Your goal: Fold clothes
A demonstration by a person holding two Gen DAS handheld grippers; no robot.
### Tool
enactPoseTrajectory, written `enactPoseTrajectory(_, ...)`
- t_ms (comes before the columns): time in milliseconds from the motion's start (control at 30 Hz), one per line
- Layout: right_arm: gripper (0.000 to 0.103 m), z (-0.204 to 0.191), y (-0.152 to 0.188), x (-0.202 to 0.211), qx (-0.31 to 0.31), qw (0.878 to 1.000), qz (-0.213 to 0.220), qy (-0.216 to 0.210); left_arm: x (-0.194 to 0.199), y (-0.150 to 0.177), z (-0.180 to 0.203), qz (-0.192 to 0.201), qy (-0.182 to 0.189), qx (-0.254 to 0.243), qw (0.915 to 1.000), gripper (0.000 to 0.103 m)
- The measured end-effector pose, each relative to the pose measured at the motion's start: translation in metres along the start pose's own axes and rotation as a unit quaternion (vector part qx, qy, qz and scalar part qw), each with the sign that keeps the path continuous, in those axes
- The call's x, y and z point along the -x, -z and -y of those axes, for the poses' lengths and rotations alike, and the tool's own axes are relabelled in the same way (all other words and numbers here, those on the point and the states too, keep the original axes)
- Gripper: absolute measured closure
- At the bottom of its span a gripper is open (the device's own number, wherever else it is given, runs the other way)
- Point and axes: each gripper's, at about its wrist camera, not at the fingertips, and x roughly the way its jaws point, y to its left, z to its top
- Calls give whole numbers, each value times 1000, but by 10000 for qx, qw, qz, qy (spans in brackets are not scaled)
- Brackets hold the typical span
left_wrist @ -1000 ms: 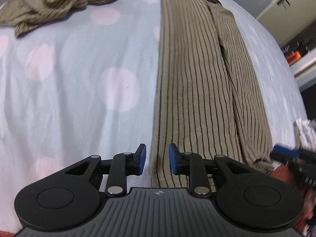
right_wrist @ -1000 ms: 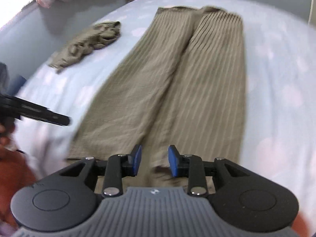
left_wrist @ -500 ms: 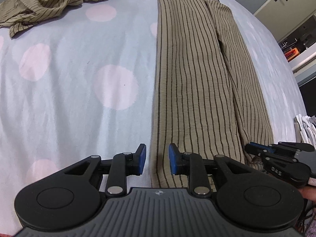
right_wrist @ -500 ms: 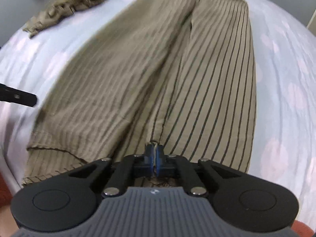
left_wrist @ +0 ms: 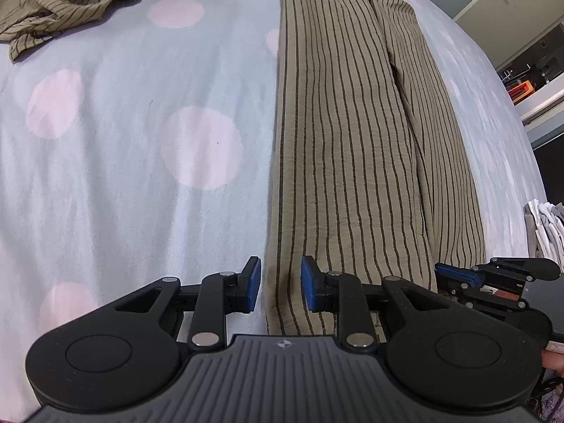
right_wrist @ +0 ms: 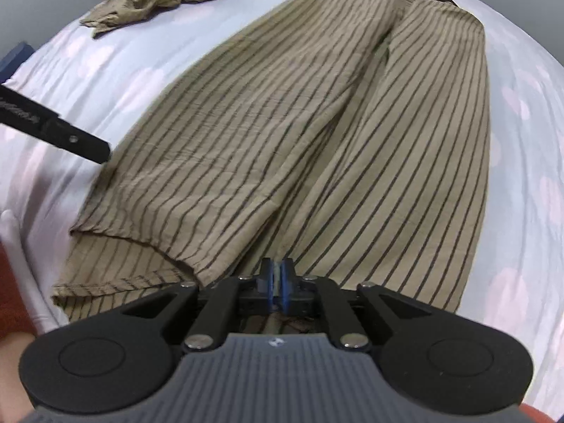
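At the near hem of the striped trousers (right_wrist: 317,141), we find the right gripper (right_wrist: 277,282) opening, cloth between its pads. The left gripper (left_wrist: 280,289) stands spread astride the hem edge. We judge both must pinch before folding.

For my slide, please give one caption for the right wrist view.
Right hand-held gripper opening at the hem of striped trousers spread on a dotted bedsheet.

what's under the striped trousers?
The striped trousers lie flat on a pale blue bedsheet with pink dots, which shows on both sides. At the near hem a second striped layer peeks out beneath the top one. Anything else underneath is covered.
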Motion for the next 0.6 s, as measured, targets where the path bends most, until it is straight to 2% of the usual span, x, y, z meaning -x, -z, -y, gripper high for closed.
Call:
enactPoseTrajectory(67,79,3,2,10,-77,9997,158,-167,0,1,-1,1,-10,1,10000,81)
enactPoseTrajectory(200,73,11,0,32,-306,9977,437,-427,1,0,-2,2,-20,40,10000,81)
enactPoseTrajectory(300,63,25,-3,44,-288,9975,594,-267,-1,0,-2,5,-59,47,10000,79)
enactPoseTrajectory(600,62,77,-16,57,-596,9952,767,157,-2,-3,-2,87,-118,149,9998,75)
